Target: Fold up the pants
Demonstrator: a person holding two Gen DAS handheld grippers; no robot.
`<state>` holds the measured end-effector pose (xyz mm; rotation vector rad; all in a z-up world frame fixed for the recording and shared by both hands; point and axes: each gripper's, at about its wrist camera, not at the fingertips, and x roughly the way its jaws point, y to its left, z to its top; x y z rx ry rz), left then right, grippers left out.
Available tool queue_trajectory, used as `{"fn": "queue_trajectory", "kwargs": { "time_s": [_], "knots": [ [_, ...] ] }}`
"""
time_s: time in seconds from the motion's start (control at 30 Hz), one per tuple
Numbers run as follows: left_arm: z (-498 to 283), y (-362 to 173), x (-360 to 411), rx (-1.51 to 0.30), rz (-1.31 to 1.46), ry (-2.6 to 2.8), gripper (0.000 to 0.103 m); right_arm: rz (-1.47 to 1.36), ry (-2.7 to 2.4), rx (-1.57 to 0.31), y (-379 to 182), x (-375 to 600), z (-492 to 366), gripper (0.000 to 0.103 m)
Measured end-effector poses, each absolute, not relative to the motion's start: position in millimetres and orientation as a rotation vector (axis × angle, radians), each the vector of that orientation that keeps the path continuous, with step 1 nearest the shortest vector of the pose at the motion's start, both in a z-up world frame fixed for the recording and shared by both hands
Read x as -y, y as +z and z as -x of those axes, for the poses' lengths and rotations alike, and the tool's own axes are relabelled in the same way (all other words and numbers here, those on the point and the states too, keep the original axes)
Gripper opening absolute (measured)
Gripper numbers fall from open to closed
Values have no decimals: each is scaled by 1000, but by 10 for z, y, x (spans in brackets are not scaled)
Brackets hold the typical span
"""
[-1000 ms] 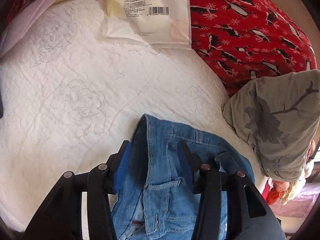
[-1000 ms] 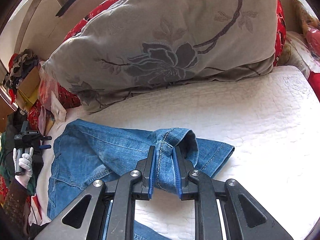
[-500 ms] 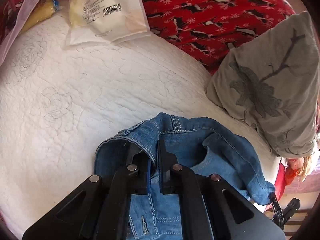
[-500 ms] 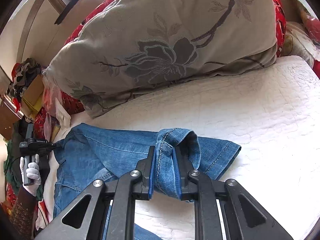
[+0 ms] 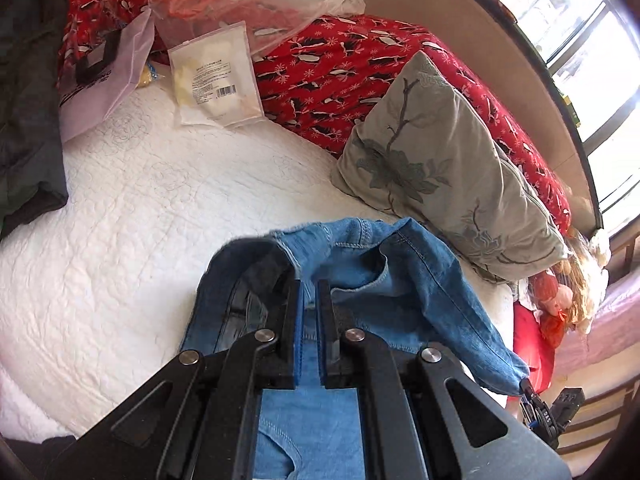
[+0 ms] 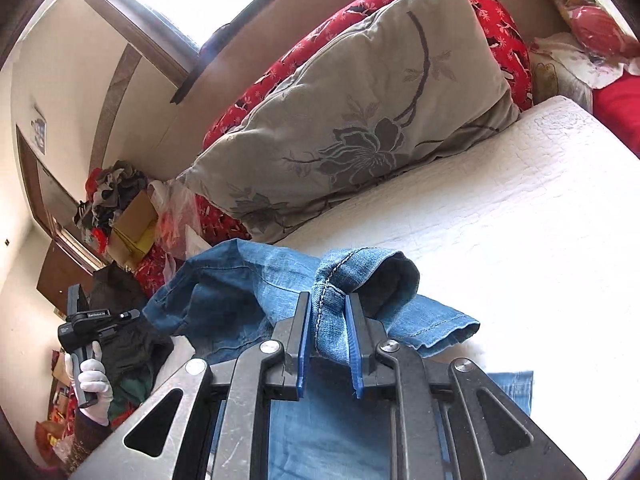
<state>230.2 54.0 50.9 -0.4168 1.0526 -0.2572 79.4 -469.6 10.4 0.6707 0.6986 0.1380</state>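
Denim pants [image 5: 360, 280] lifted over the white quilt [image 5: 140, 220], bunched at lower centre of both views. Left gripper [image 5: 307, 292] pinches a fabric edge; right gripper [image 6: 327, 308] clamps a stitched hem seam. Gloved left hand [image 6: 94, 384] grips its handle upright, lower left of the right view. Long axis unclear, cloth crumpled. Plastic packet [image 5: 214, 76], upper left, carries a barcode; its text is unreadable. Grey floral pillow [image 6: 360, 120] sits behind.

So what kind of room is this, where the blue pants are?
Most likely a bedroom. The jeans are being lifted over a bed with a white quilt, a grey flowered pillow leans against the curved headboard, and a window sits behind.
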Motion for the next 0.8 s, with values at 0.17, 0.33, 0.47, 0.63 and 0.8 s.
{"fn": "queue_trajectory", "kwargs": {
  "time_s": [0.17,0.33,0.47,0.63,0.8],
  "knots": [
    [-1716,261,-800,-1080,453,-243,4,-698,161,-732,-96,4629,-10,19],
    [-1531,-448,-1022,-1290,536,-195,3,-690,38,-899,-588,4633,425,20],
    [-1664,-538,-1145,-1327,681,-196,5,-796,2,-870,-649,4757,555,23],
    [-2124,-377,-1061,-1285,765,-211,63,-823,-13,-867,-581,4716,472,47],
    [-2451,-460,-915,-1286,820,-185,75,-913,-52,-884,-667,4666,361,54]
  ]
}}
